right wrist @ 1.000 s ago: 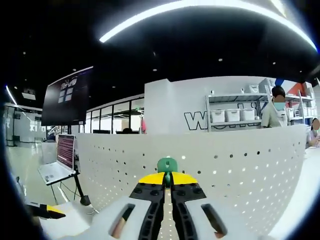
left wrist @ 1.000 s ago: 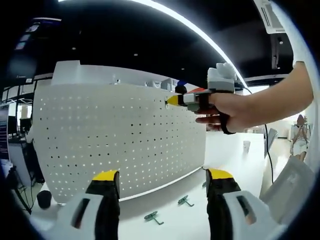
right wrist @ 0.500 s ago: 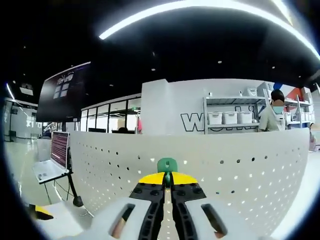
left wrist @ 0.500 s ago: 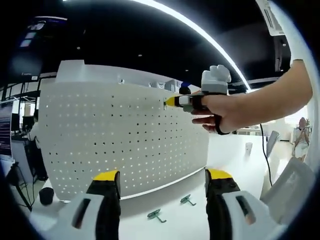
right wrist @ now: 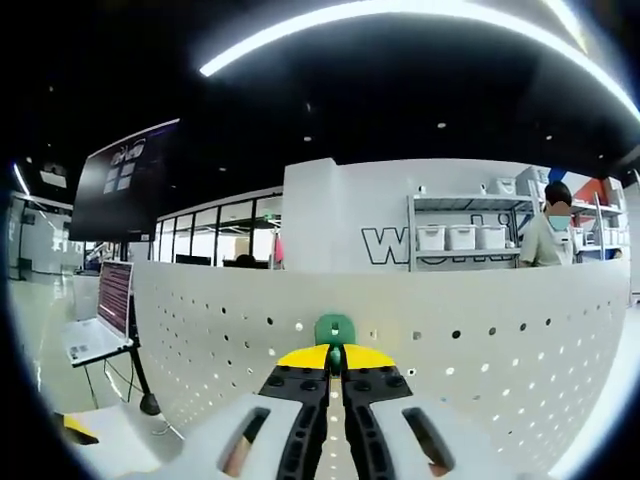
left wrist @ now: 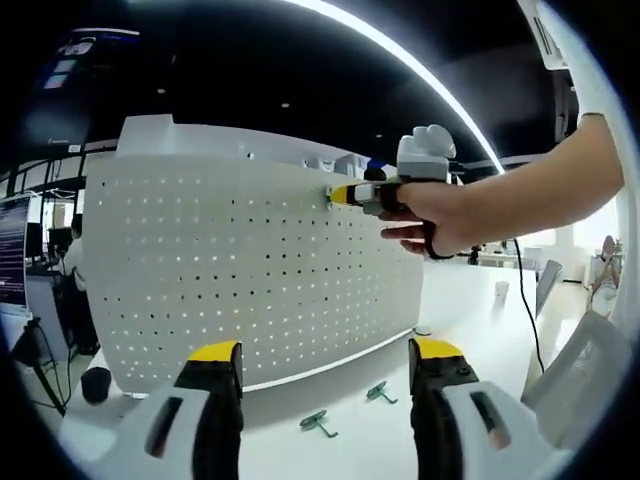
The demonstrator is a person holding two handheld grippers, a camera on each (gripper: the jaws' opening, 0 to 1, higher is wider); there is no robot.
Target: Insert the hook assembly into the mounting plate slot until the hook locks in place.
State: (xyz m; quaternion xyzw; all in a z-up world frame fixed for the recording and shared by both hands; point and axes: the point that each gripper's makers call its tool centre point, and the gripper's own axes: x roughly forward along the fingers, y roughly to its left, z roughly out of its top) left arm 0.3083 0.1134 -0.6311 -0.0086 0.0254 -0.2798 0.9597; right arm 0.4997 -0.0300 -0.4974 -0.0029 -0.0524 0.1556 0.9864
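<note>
Jaws of my right gripper (right wrist: 335,357) are clamped on the green hook (right wrist: 334,329), its tip at the upper rows of the white pegboard (right wrist: 480,360). My left gripper (left wrist: 325,350) has its jaws apart, above two spare hooks (left wrist: 318,424) on the surface (left wrist: 350,445).

The mounting plate (left wrist: 250,270) is a white perforated board standing upright on the white worktop (left wrist: 350,440). A green hook (right wrist: 334,330) is pinched between the closed yellow tips of the right tool (right wrist: 334,357), its top against the plate near the upper edge. Two more green hooks (left wrist: 318,423) (left wrist: 379,392) lie on the worktop before the plate's foot.
</note>
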